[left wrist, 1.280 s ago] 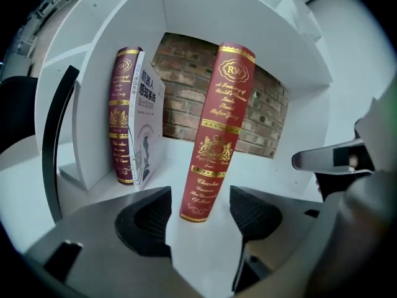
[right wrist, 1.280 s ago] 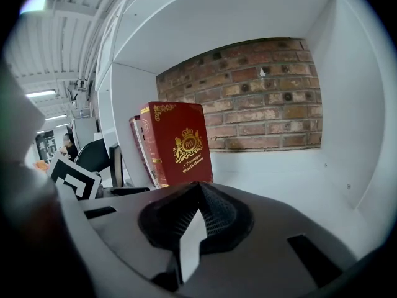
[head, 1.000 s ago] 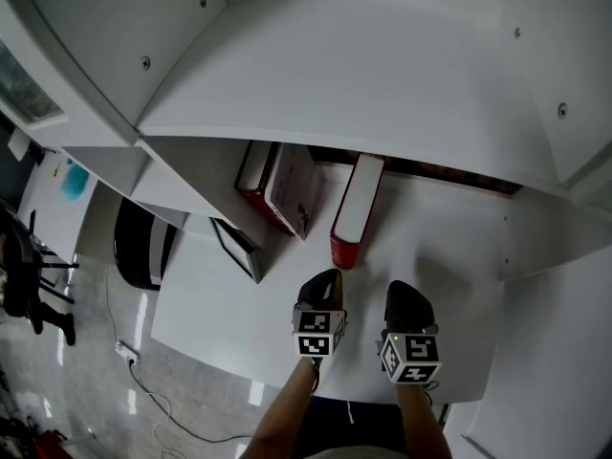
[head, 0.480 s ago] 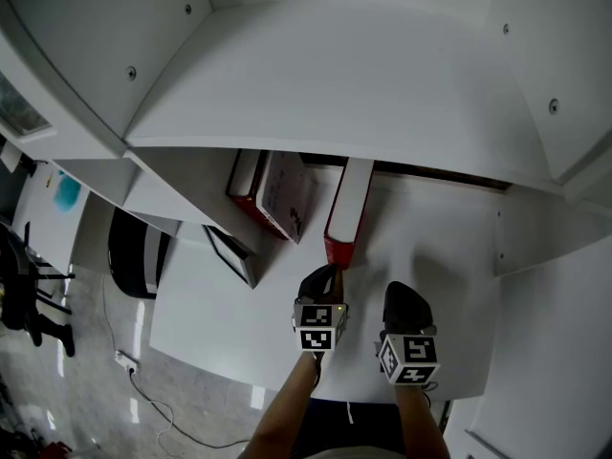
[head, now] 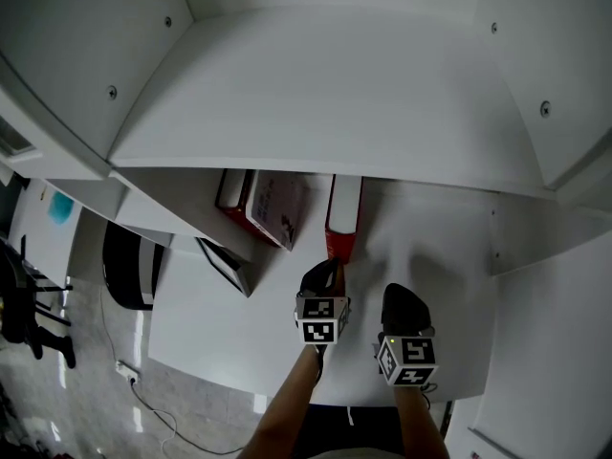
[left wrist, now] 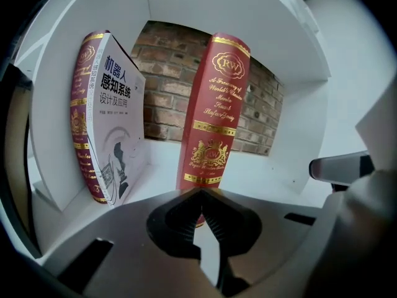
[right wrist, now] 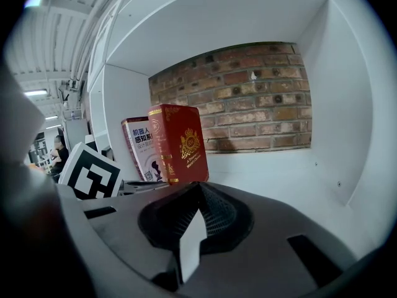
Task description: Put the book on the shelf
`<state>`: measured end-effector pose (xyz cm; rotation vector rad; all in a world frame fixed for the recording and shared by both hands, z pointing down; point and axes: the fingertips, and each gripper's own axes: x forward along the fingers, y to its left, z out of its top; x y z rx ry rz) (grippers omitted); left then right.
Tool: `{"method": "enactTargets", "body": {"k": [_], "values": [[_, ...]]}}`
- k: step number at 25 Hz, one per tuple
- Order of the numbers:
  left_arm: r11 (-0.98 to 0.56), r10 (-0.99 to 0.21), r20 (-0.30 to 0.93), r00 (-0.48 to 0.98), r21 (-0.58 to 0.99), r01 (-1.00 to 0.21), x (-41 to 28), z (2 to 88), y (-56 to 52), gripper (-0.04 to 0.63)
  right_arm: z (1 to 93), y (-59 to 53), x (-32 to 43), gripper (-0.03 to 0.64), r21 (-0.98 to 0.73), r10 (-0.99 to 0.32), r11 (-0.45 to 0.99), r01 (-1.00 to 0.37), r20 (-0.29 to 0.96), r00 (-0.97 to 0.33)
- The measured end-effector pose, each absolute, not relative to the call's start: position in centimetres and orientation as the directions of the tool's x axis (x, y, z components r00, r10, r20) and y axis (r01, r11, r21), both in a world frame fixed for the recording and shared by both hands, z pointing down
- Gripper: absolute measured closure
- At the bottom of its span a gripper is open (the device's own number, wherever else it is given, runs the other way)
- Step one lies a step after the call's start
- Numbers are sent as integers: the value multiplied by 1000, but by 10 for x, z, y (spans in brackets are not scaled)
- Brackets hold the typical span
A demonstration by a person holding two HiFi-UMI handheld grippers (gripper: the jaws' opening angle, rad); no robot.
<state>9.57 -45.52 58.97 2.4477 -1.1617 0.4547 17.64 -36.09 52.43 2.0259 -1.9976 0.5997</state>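
We see both forearms coming in from the 6 o'clock edge of the head view, side by side, each reaching a gripper toward the open bay of the white shelf (head: 449, 247). Both tools point into the bay, tipped a little below level, with their marker cubes facing up at the head camera.

The left gripper (head: 330, 268) (left wrist: 200, 194) leads, and its arm (head: 287, 404) slants in from about 7 o'clock. Its jaws are pressed together with nothing between them. Their joined tips sit at the foot of the red book (head: 342, 213) (left wrist: 211, 117) (right wrist: 183, 144), which lies straight at 12 o'clock from them. We cannot tell whether they touch the spine or stop just short.

The right gripper (head: 397, 293) (right wrist: 197, 189) hangs back at about 4 o'clock from the left one, over bare shelf board. Its jaws are also closed tip to tip and empty.

The red book stands nearly upright on the shelf board, spine with gold lettering toward us, in front of the brick wall (left wrist: 164, 85) (right wrist: 248, 98). At 10 o'clock from the left gripper, a white-covered book (head: 275, 208) (left wrist: 118, 123) leans against a second red volume (head: 232, 194) (left wrist: 79, 104) by the bay's side wall, apart from the upright book.
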Motion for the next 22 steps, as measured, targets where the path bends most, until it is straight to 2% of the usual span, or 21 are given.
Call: {"method": "enactTargets", "body": {"k": [22], "values": [[-577, -662, 451, 599, 204, -791, 104, 581, -452, 580, 519, -364, 186, 600, -116, -901, -39, -992, 433, -15]]}}
